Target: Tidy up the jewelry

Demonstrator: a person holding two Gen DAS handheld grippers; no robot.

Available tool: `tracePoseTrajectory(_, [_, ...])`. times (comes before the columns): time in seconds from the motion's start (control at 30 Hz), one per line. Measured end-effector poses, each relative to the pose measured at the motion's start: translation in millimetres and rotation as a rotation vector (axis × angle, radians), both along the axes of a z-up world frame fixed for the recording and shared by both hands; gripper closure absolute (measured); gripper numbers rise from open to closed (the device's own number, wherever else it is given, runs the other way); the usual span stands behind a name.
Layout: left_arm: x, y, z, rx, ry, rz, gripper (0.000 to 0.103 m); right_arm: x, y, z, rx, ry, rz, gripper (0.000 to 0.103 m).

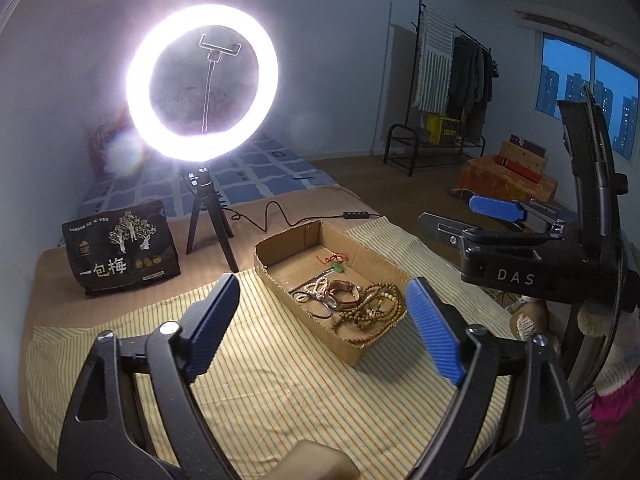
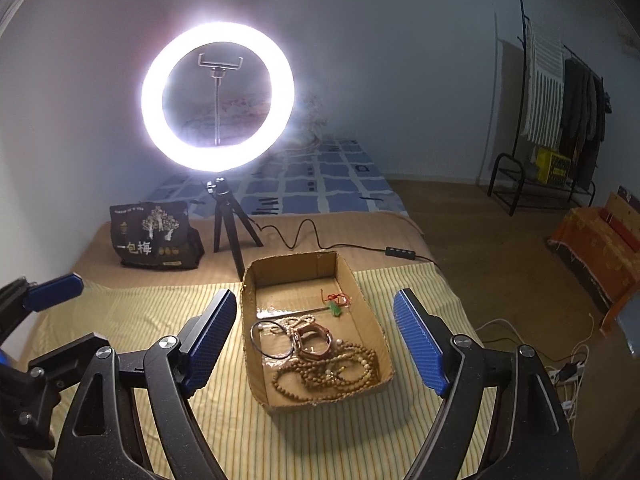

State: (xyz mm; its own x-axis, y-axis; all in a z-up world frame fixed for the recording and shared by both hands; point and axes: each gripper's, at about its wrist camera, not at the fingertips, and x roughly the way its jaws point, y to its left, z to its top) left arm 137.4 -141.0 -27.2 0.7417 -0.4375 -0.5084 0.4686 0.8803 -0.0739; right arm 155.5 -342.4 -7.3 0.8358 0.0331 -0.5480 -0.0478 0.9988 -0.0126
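A shallow cardboard box [image 1: 356, 350] [image 2: 256, 376] lies on a striped cloth. It holds wooden bead strings [image 1: 374, 306] [image 2: 332, 376], a brown bracelet [image 2: 314, 340], a thin black cord loop [image 2: 272, 340] and a red-string charm with a green stone [image 1: 336, 264] [image 2: 334, 306]. My left gripper [image 1: 324, 328] is open and empty, held above the box's near left side. My right gripper [image 2: 314, 340] is open and empty above the box; it also shows in the left wrist view [image 1: 460, 216] at the right.
A lit ring light on a small tripod [image 1: 202, 88] [image 2: 218, 96] stands behind the box, its cable [image 1: 280, 216] trailing right. A black snack bag [image 1: 120, 252] [image 2: 154, 236] stands at the back left. A clothes rack [image 1: 452, 92] and floor lie to the right.
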Motion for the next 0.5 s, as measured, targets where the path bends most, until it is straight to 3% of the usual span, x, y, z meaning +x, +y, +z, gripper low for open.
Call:
tracePoseTrajectory(0.17, [-10.8,2.6,-0.3,0.022,-0.019,0.014,0.003,-13.0,4.1,-0.1,-0.007,-0.027,0.010,0.022])
tracePoseTrajectory(0.5, [-18.8,1.6,-4.4,0.075,-0.034,0.039,0.002,-13.5,5.1,-4.3,-0.028,-0.029,-0.001,0.022])
